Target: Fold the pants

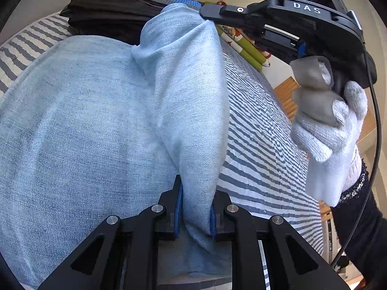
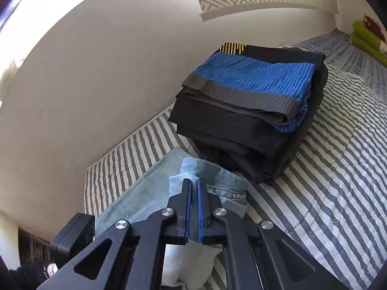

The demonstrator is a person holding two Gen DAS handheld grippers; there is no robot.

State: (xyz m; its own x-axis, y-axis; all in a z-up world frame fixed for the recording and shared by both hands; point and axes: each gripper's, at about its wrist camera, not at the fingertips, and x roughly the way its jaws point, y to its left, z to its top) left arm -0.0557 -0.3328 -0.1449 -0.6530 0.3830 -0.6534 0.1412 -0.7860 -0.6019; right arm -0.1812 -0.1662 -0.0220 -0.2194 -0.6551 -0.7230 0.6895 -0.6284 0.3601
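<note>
Soft matt denim pants [image 1: 96,120], matt black plastic claw [image 1: 196,207]

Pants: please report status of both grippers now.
Left gripper shut on pants. Right gripper shut on pants too. Folded clothes stack close ahead.

Both grippers are pinching a raised fold of light blue jeans [image 1: 84,120]: left gripper [image 1: 195,207] near, right gripper [image 1: 205,12] far, over the striped bedspread [image 1: 266,145].

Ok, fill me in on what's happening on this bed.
A person in white knit gloves is folding light blue denim pants on a striped bedspread. The left gripper pinches a bunched fold of the denim; the right gripper is clamped on another part, and the cloth hangs raised between them. A stack of folded dark clothes sits just beyond.
</note>
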